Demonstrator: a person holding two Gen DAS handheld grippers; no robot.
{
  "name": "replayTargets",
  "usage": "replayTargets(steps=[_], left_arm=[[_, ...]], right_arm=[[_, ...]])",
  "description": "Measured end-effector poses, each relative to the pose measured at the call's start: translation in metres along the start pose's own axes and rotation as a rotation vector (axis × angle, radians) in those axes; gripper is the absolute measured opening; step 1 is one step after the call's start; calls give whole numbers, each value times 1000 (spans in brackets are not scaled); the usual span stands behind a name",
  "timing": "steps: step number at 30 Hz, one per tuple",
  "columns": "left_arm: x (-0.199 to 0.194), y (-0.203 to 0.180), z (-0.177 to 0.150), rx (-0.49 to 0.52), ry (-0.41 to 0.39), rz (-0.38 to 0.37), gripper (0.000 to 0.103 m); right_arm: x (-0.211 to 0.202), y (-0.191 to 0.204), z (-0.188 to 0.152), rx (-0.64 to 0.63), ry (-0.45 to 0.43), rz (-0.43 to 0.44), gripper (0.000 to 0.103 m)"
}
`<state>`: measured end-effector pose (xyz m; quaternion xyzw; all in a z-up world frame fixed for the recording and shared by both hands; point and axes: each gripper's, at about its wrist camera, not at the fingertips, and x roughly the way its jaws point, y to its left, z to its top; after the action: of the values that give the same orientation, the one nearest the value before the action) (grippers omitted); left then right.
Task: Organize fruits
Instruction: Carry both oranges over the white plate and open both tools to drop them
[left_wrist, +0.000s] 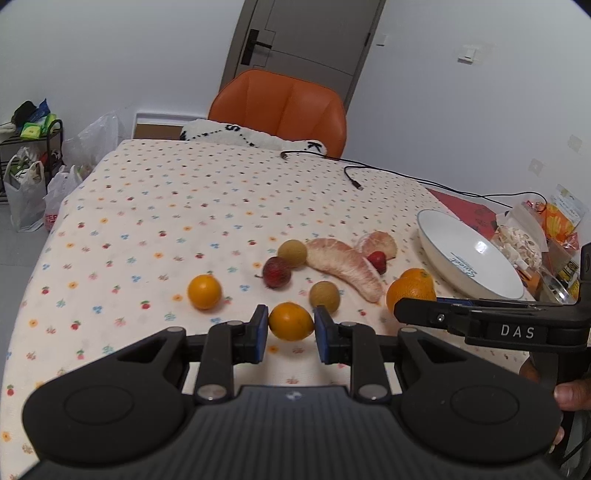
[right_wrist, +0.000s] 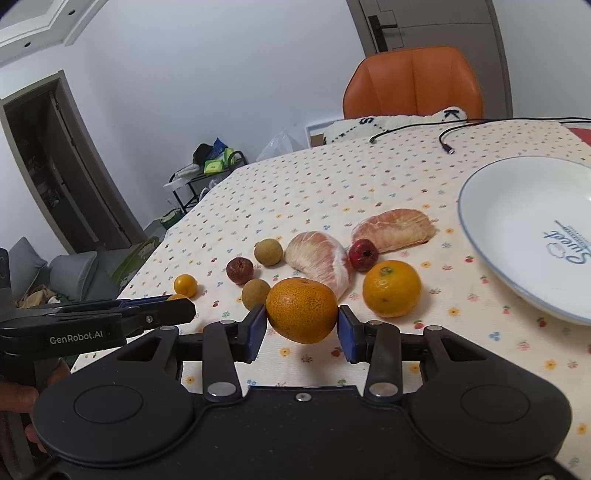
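Left tongs (left_wrist: 291, 334): spread around a small orange fruit (left_wrist: 290, 321); a sliver of gap is seen at each blue pad, so no firm pinch can be confirmed.
Right tongs (right_wrist: 302, 328): set about a mandarin (right_wrist: 301, 311), the pads at or nearly at its skin; whether it is squeezed cannot be told.
Key relation: the white plate (right_wrist: 517, 236) lies forward and to the right of the right tongs, well apart from the left pair; the right hand is judged the nearer carrier.
Fruit position: both fruits sit at the near edge of the cluster on the flowered tablecloth (left_wrist: 166, 206).
Still on the cloth: a second mandarin (right_wrist: 391, 288) just beside the first, and a peeled pomelo segment (right_wrist: 320, 260) behind it, its long axis slanted toward the plate.
Plate: no fruit is seen in it.
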<state>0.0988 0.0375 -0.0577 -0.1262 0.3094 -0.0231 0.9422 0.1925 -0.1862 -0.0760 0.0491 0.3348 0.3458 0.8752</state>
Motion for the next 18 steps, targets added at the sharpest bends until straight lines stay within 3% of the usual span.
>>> replayTargets(steps=[18], left_arm=[[8, -46, 15, 81, -14, -63, 25]], right_arm=[[-44, -26, 5, 28, -80, -56, 39]])
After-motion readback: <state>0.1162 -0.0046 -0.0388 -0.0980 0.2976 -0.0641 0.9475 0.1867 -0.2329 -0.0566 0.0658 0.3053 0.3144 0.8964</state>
